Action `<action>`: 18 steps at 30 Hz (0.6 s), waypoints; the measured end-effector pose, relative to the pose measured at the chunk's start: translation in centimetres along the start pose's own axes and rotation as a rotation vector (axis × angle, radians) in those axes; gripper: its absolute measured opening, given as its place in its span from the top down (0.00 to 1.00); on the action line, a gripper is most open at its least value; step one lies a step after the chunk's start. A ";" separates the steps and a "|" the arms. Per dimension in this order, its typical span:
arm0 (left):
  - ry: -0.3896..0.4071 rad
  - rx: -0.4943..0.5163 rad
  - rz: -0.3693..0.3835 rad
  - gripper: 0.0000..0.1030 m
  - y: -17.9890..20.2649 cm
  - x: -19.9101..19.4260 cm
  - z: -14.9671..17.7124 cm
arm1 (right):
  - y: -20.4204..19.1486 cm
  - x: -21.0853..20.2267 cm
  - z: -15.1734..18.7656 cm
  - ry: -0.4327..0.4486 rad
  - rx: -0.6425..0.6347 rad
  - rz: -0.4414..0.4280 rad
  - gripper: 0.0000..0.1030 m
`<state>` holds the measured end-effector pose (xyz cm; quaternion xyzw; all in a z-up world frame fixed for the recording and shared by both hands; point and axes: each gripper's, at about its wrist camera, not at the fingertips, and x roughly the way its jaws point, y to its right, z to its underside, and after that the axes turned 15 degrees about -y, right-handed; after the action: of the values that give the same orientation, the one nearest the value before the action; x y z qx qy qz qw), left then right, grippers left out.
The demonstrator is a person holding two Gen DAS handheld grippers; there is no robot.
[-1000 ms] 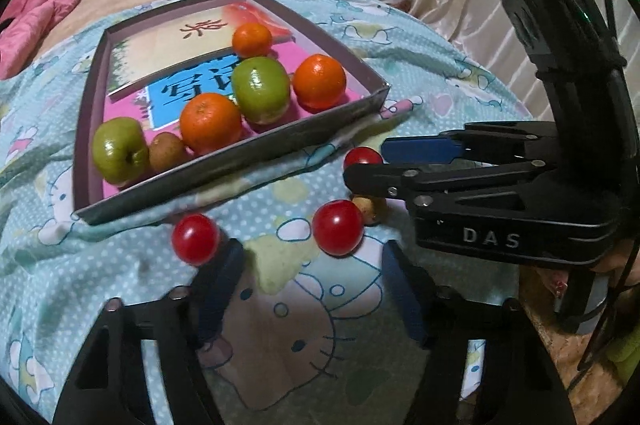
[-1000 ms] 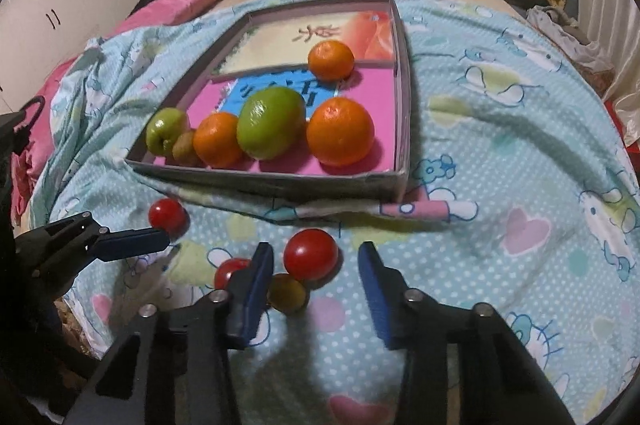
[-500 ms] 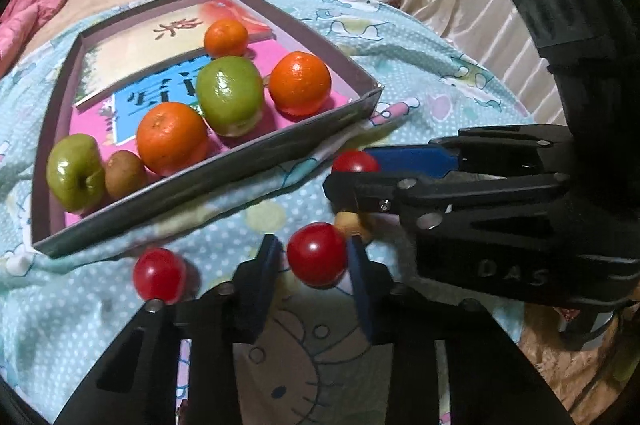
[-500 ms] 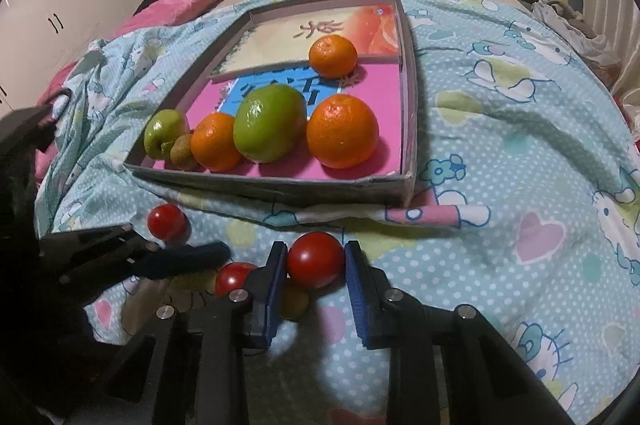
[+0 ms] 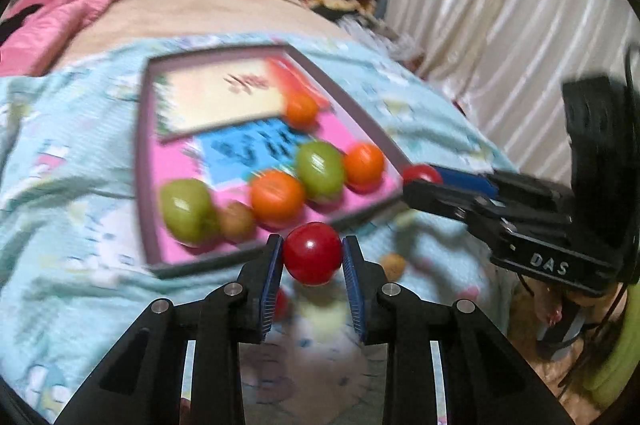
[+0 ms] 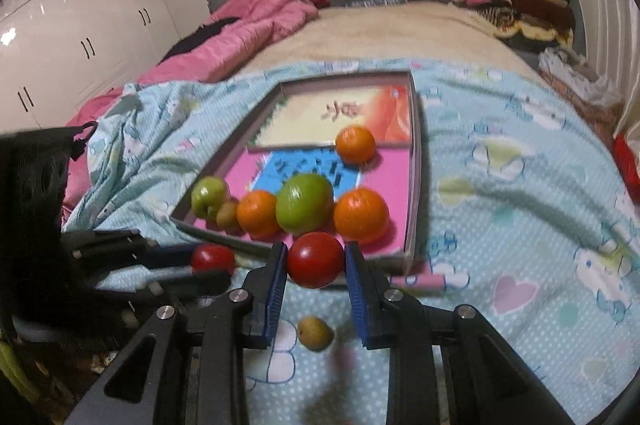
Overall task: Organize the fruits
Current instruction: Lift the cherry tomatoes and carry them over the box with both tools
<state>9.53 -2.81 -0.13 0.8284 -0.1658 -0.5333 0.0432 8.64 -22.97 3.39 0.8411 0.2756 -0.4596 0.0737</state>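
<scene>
On the left side, the left gripper [image 5: 312, 252] is closed on 1 red tomato [image 5: 311, 252]; its blue pads press the fruit on both sides, and the fruit is lifted clear of the blue bedsheet [image 5: 72, 209], just before the near edge of the shallow box [image 5: 141, 161]. Its jaws have just been closing, with this tomato between them. Below it, 1 more red fruit [image 5: 281, 299] is half hidden behind the left finger, still on the sheet.

In the middle, the box already carries 6 fruits: along its near edge 1 green apple [image 6: 208, 197] at the left corner, 1 small brown fruit [image 6: 227, 215], 1 orange [image 6: 257, 213], 1 big green fruit [image 6: 304, 203] and 1 more orange [image 6: 361, 213]; a 3rd orange [image 6: 355, 144] lies further back.

On the right, the right gripper [image 6: 315, 259] holds a second tomato [image 6: 315, 259] in the same tight way, also in the air near the front wall of the box. Its jaws have also just been closing on it.

A small brown fruit [image 6: 315, 333] stays on the sheet under this gripper. I judge the task more than half done: 2 tomatoes are in transport, and 2 fruits are left on the sheet.
</scene>
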 end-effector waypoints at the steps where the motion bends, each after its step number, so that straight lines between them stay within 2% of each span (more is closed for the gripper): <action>1: 0.017 -0.016 -0.014 0.70 -0.6 -0.4 -0.1 | -0.1 -0.2 -0.1 0.016 -0.005 0.002 0.71; 9: 0.074 -0.093 -0.062 0.70 -3.3 -1.8 -0.9 | -0.5 -0.5 -1.1 0.069 -0.020 0.013 0.71; 18: 0.061 -0.104 -0.053 0.70 -3.5 -0.5 -1.8 | -1.2 0.0 -1.9 0.095 -0.048 0.027 0.71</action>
<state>11.77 0.50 0.22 0.8449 -0.1147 -0.5167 0.0770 9.42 -21.27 4.62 0.8637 0.2782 -0.4112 0.0869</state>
